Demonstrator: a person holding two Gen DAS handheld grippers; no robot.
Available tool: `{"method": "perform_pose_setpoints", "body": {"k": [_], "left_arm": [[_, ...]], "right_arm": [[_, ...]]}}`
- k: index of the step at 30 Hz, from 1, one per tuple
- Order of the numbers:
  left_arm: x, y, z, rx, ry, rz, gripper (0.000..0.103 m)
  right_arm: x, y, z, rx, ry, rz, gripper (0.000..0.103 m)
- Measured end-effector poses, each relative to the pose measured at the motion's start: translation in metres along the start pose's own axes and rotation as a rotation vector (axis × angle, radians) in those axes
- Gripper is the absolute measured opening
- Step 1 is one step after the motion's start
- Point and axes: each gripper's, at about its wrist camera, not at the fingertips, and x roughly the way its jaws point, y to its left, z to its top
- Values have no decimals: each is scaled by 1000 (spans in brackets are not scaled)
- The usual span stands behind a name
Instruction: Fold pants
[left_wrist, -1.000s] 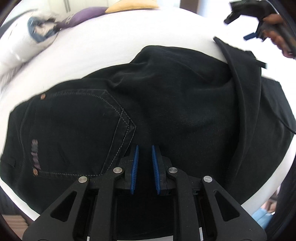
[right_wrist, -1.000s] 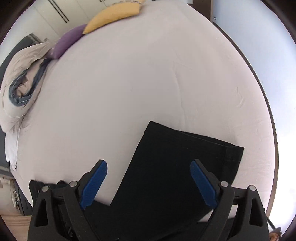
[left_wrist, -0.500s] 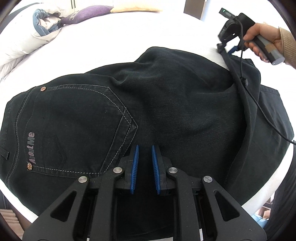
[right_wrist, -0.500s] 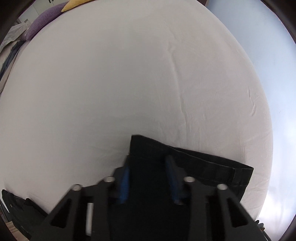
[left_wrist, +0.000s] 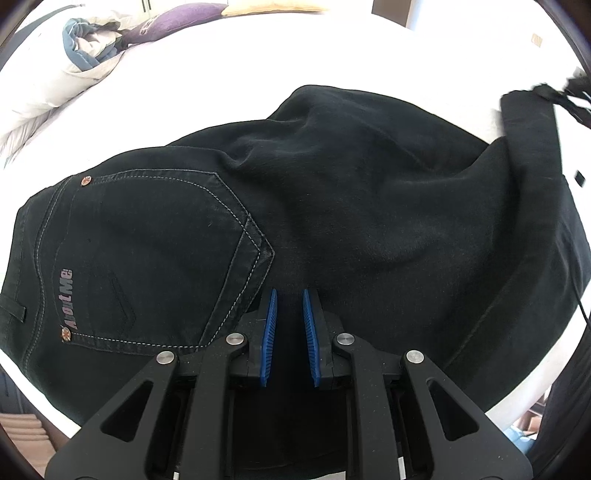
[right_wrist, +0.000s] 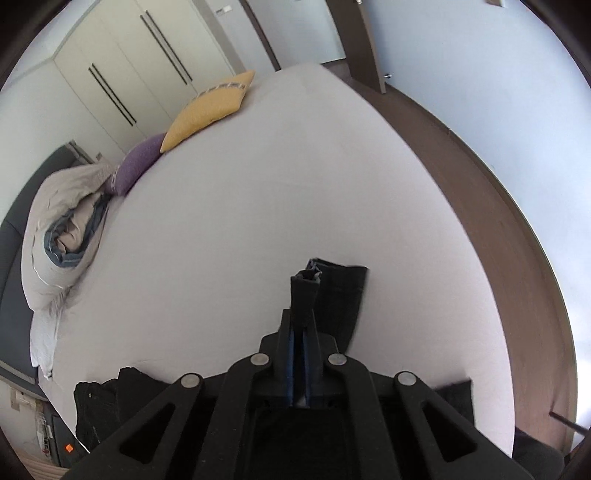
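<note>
Black jeans (left_wrist: 332, 206) lie across the white bed (left_wrist: 221, 92), back pocket up at the left. My left gripper (left_wrist: 289, 299) rests low on the seat of the jeans, its blue pads nearly together with dark cloth between them. My right gripper (right_wrist: 300, 332) is shut on the hem of a pant leg (right_wrist: 304, 291) and holds it lifted above the bed. The lifted leg end shows at the far right of the left wrist view (left_wrist: 528, 110). The waist end shows at the lower left of the right wrist view (right_wrist: 99, 402).
A crumpled duvet (right_wrist: 62, 236), a purple pillow (right_wrist: 136, 166) and a yellow pillow (right_wrist: 210, 110) lie along the far left of the bed. White wardrobe doors (right_wrist: 147, 62) stand behind. A brown floor strip (right_wrist: 498, 206) runs along the bed's right side.
My right gripper closed on the pant leg hem and lifted it off the bed. The left gripper stayed on the seat of the jeans.
</note>
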Motion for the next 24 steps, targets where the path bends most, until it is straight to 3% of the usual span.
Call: {"method": "perform_pose_setpoints", "body": {"k": [3, 6, 11, 24], "left_arm": [[1, -2, 4, 3, 15, 9, 15], [2, -9, 8, 32, 27, 38, 15], [6, -24, 13, 79, 53, 100, 15], [8, -49, 26, 91, 108, 177, 15]], "right_arm": [[-37, -48, -49, 78, -52, 18, 4], [-49, -90, -96, 179, -68, 19, 4], [-53, -128, -157, 318, -57, 20, 4], [-46, -135, -184, 438, -47, 94, 4]]}}
